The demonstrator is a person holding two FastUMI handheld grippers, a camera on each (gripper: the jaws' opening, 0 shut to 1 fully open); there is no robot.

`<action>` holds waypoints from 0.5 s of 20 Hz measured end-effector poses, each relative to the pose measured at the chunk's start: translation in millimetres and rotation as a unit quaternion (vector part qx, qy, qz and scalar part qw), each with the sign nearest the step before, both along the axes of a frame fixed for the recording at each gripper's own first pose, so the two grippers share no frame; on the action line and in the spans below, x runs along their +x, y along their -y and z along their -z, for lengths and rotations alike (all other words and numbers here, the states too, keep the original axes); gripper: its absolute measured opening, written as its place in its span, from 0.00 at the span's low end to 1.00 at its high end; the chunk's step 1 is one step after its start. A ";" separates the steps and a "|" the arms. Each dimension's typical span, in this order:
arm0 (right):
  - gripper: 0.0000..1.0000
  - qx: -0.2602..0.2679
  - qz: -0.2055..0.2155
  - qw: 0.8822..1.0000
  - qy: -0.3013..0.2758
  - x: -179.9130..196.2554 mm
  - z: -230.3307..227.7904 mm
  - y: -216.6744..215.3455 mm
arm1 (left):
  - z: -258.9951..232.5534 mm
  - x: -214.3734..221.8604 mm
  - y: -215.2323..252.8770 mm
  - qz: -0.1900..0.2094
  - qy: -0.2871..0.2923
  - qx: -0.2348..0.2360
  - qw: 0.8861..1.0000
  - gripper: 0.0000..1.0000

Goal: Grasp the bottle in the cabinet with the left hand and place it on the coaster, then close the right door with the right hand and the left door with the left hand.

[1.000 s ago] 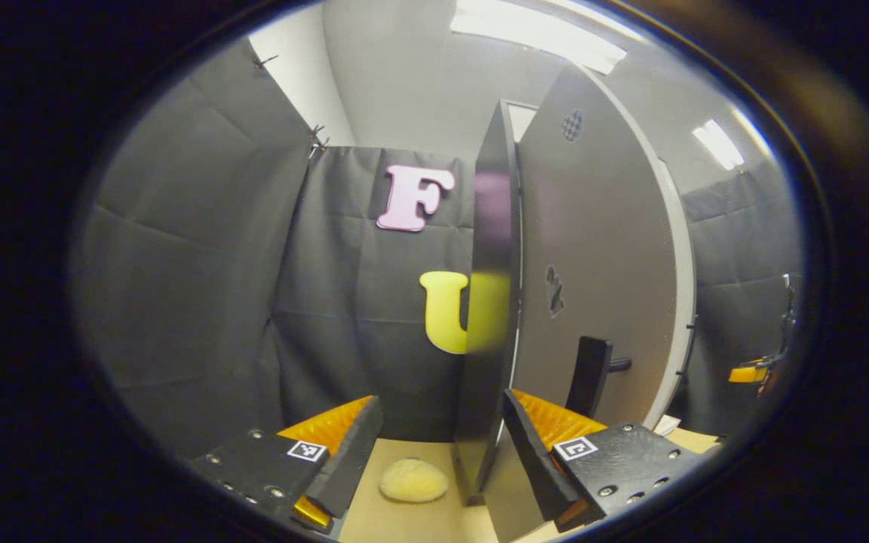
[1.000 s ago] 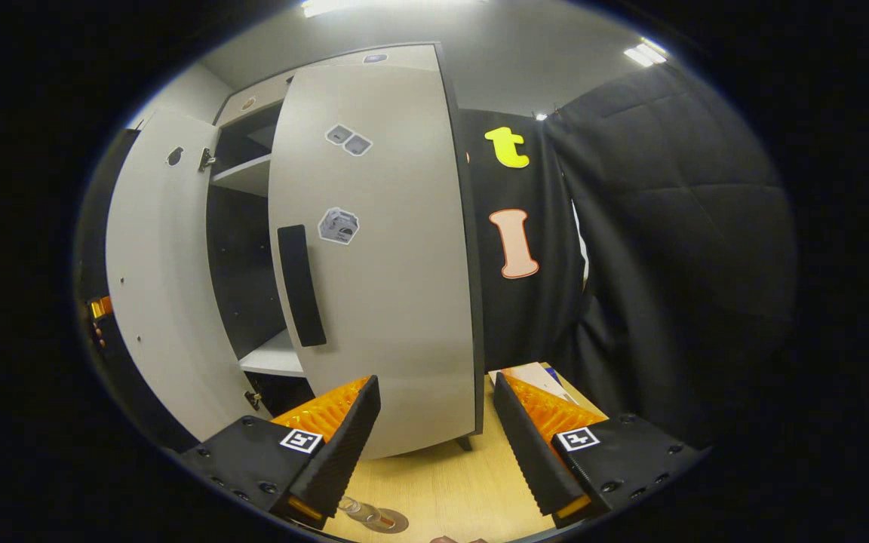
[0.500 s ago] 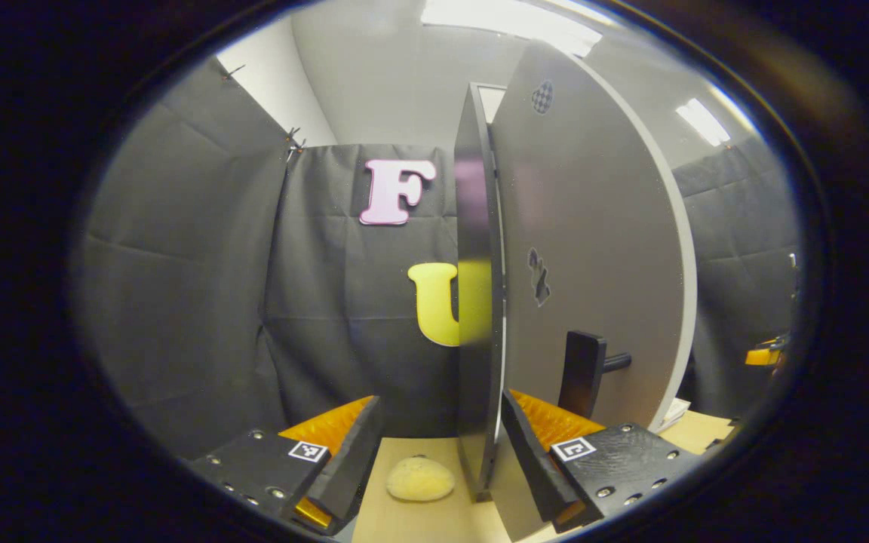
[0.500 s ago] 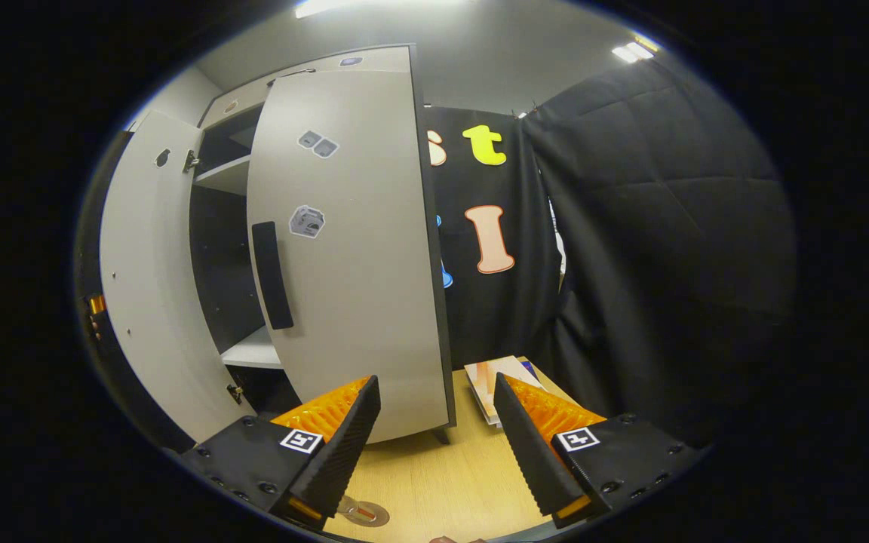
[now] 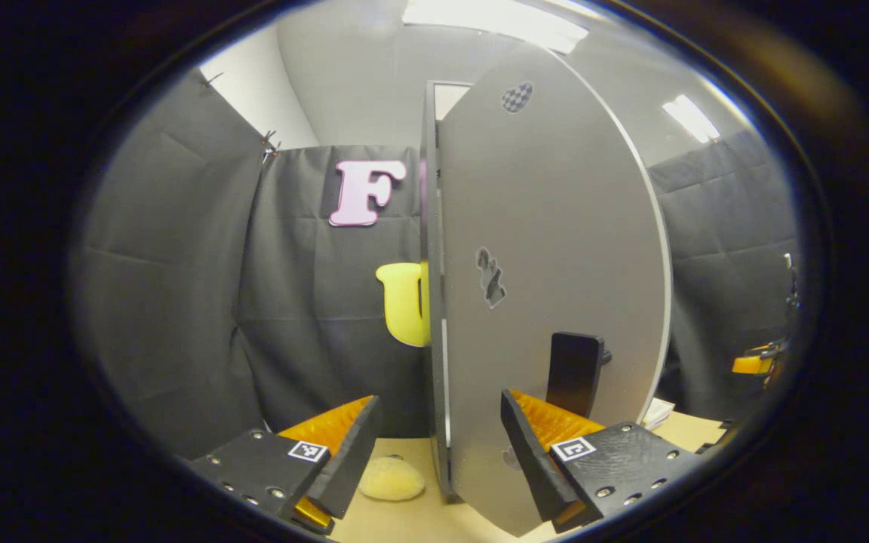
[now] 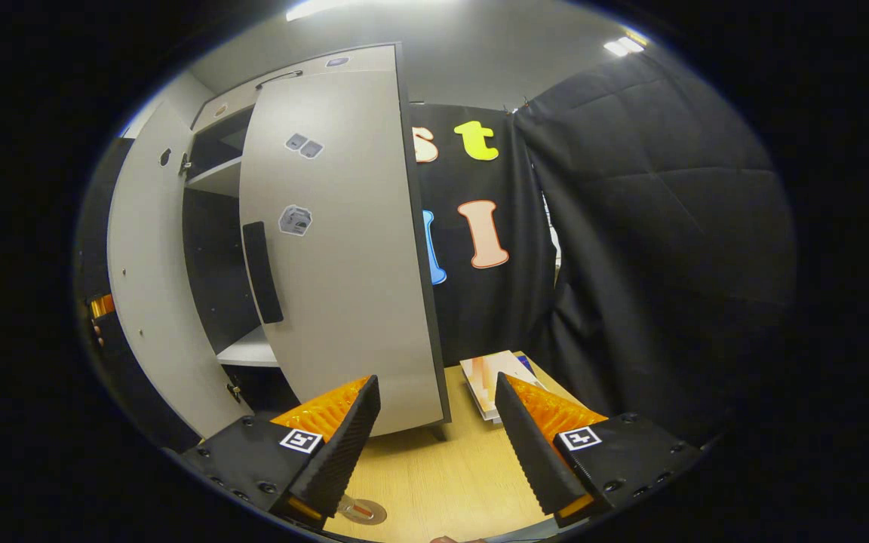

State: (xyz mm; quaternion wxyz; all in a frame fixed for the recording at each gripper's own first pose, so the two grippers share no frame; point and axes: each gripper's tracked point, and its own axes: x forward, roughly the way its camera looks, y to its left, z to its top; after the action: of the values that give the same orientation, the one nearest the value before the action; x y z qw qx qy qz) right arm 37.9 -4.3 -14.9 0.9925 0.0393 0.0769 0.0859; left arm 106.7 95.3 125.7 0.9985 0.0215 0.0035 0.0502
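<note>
Your left gripper [image 5: 434, 445] has its fingers spread apart with nothing clamped between them, and the near edge of the cabinet's left door [image 5: 548, 286] stands in the gap; whether either finger touches the panel cannot be told. The door's dark handle [image 5: 574, 373] sits just above your right-hand finger in the left gripper view, and a pale yellow pad [image 5: 391, 479] lies on the wooden table [image 5: 412, 520] beside the door's foot. Your right gripper [image 6: 434, 445] is likewise spread and empty, poised over the table [image 6: 442, 483] in front of the right door [image 6: 344, 249], which stands ajar with its black handle [image 6: 262, 273] facing you. Between the two doors the cabinet shelf [image 6: 253, 351] is visible. The coaster [image 6: 363, 511] lies at the table's near edge below your left-hand finger, with a small item on it, largely hidden. A stack of papers [image 6: 491, 377] lies near the right door's foot.
</note>
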 end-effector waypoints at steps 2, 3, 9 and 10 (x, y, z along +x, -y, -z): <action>0.98 -0.006 0.002 1.000 -0.003 1.8 2.2 11.2 | 0.8 4.5 4.8 -0.012 -0.002 -0.007 1.000 0.91; 0.98 -0.011 0.002 1.000 -0.005 4.2 3.6 16.7 | 0.4 6.8 5.9 -0.017 -0.001 -0.010 1.000 0.97; 0.98 -0.012 -0.010 1.000 -0.024 22.6 9.6 50.3 | 2.0 29.6 52.0 -0.037 0.007 -0.018 0.999 0.94; 0.98 -0.010 -0.013 1.000 -0.026 25.3 9.3 54.0 | 1.1 35.6 59.3 -0.049 0.013 -0.020 0.998 0.92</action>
State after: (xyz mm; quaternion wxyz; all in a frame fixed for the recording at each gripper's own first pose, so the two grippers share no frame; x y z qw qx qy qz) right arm 63.2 -58.3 -24.2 0.9894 0.0310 0.1041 0.0969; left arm 142.3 36.0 124.6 0.9950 0.0009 -0.0076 0.0996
